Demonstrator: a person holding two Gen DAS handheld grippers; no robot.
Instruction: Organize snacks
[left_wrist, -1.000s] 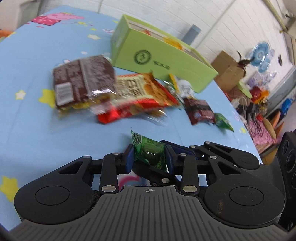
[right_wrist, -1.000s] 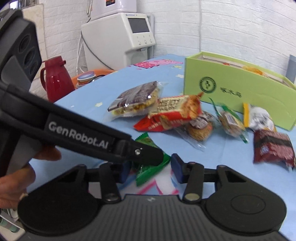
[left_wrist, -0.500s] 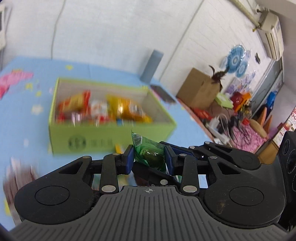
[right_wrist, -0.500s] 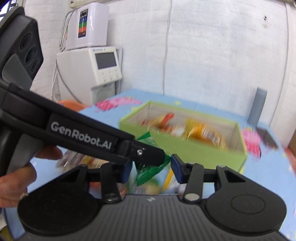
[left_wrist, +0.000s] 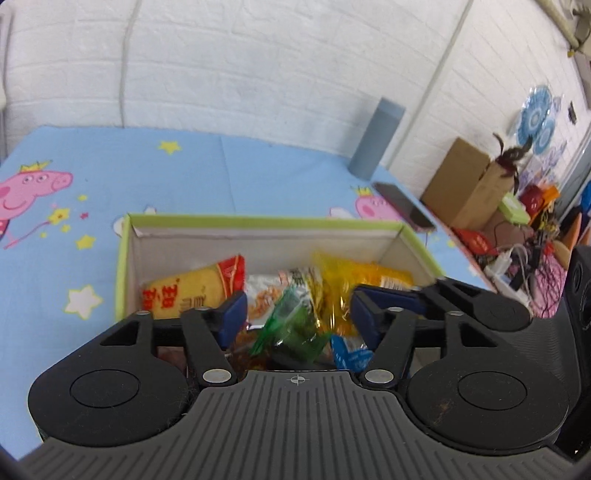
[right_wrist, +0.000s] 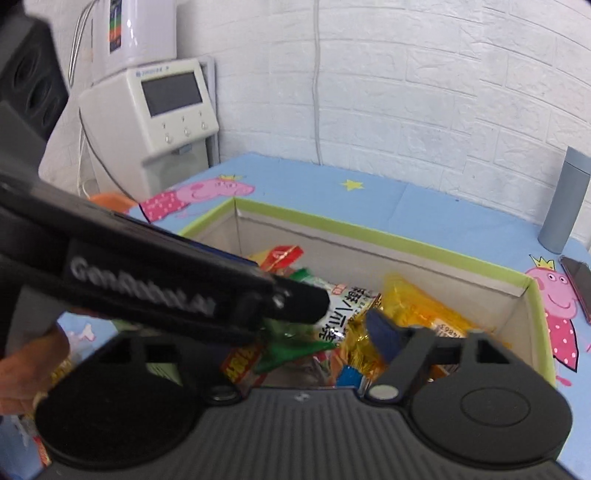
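Step in hand: dropping the green snack packet (left_wrist: 291, 328) into the green box (left_wrist: 123, 266). Both grippers sit over the near end of the box, pointing down into it.

Left gripper (left_wrist: 295, 314): jaws have just been opening, now about half spread. The packet is between them but neither blue pad (left_wrist: 232, 310) looks to be pressing on it; it is tilted and motion-blurred, probably falling free. Right gripper (right_wrist: 332, 332): jaws have just been opening too, now wide, nothing gripped. In the right wrist view the left gripper crosses in from 9 o'clock and hides the right gripper's left finger; the packet (right_wrist: 295, 350) shows just under its tip.

Packet's place: over the box contents, near the front wall, above the pile of yellow bag (left_wrist: 192, 291), gold wrapper (left_wrist: 332, 291) and white packet (right_wrist: 340, 314). Cannot tell if it has landed yet.

Box stands on the blue cartoon tabletop (left_wrist: 258, 166); grey cylinder (left_wrist: 376, 138) at 1 o'clock behind it, phone (left_wrist: 404, 206) at 2 o'clock.

Next move, judged: lift both grippers clear of the box without snagging wrappers, then go for another loose snack on the tabletop outside the box. None shows clearly here.
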